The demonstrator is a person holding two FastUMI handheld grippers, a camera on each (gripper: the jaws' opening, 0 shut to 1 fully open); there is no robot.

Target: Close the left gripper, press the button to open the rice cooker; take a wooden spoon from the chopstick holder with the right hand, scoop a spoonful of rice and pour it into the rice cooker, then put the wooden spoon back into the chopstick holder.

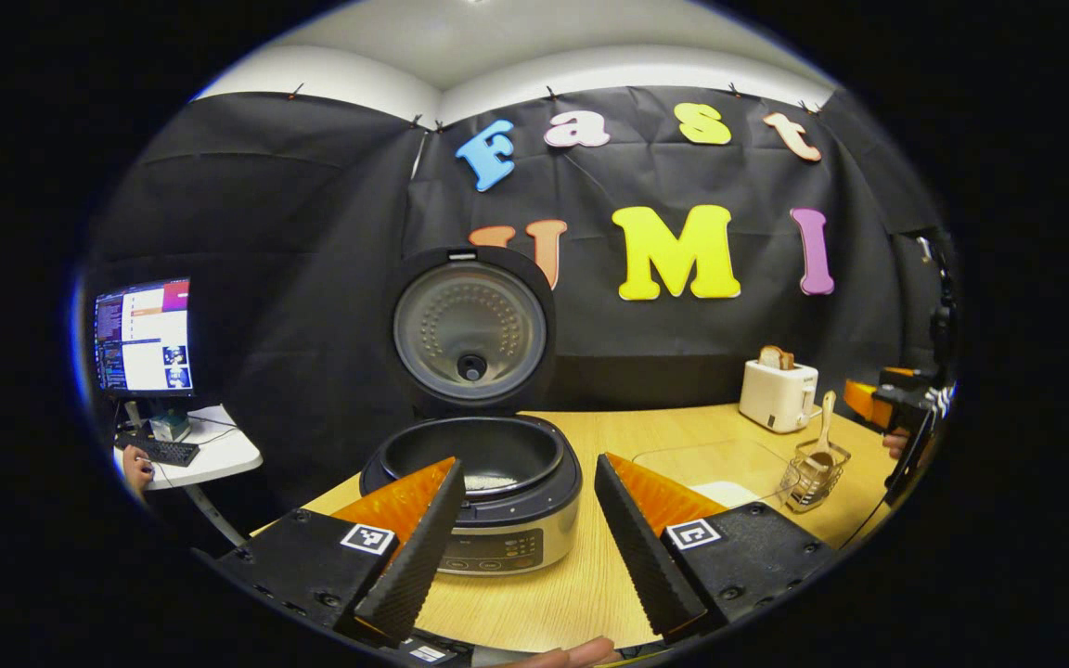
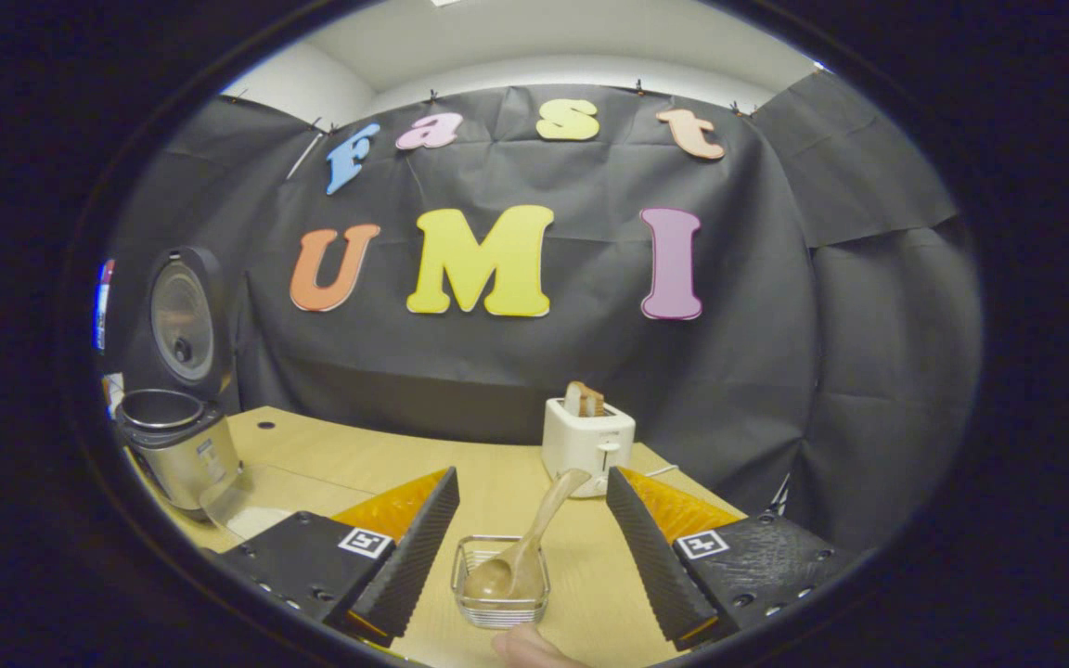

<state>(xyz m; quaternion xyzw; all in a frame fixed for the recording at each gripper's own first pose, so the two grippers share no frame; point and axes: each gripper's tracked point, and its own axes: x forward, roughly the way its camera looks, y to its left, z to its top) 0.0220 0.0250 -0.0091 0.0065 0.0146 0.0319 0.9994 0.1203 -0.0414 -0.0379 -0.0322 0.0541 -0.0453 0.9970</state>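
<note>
**Cooker open, spoon in holder, both grippers spread**

Where the left gripper view begins at its left edge, a monitor (image 1: 143, 336) stands on a small white desk (image 1: 219, 453) with a keyboard (image 1: 161, 451) and a hand (image 1: 136, 467) beside it. Next comes the cooker (image 1: 488, 501) on the table (image 1: 572, 584), its lid (image 1: 470, 327) upright and the pot showing a little rice (image 1: 488, 481) at the bottom. The left gripper (image 1: 523, 543) hangs in front of the cooker with its fingers wide apart and nothing between them; the left finger overlaps the cooker's front in the view, whether touching cannot be told. Further right lies a clear tray (image 1: 711, 459) holding white rice. Behind it stands a toaster (image 1: 778, 394) with bread (image 1: 776, 357) in the slot. Right of the tray sits the wire holder (image 1: 813, 478), the spoon (image 1: 822, 445) standing in it, handle up. The right gripper (image 1: 887, 404) appears at the far right edge.

In the right gripper view, the cooker (image 2: 177, 445) stands far left, lid raised, with the tray (image 2: 256, 510) beside it. The right gripper (image 2: 533, 547) is spread open, gripping nothing. Between its fingers sits the holder (image 2: 501, 594), the spoon (image 2: 521, 552) resting inside, bowl down and handle leaning up to the right toward the toaster (image 2: 587, 445). A fingertip (image 2: 525, 647) shows at the bottom edge.
</note>
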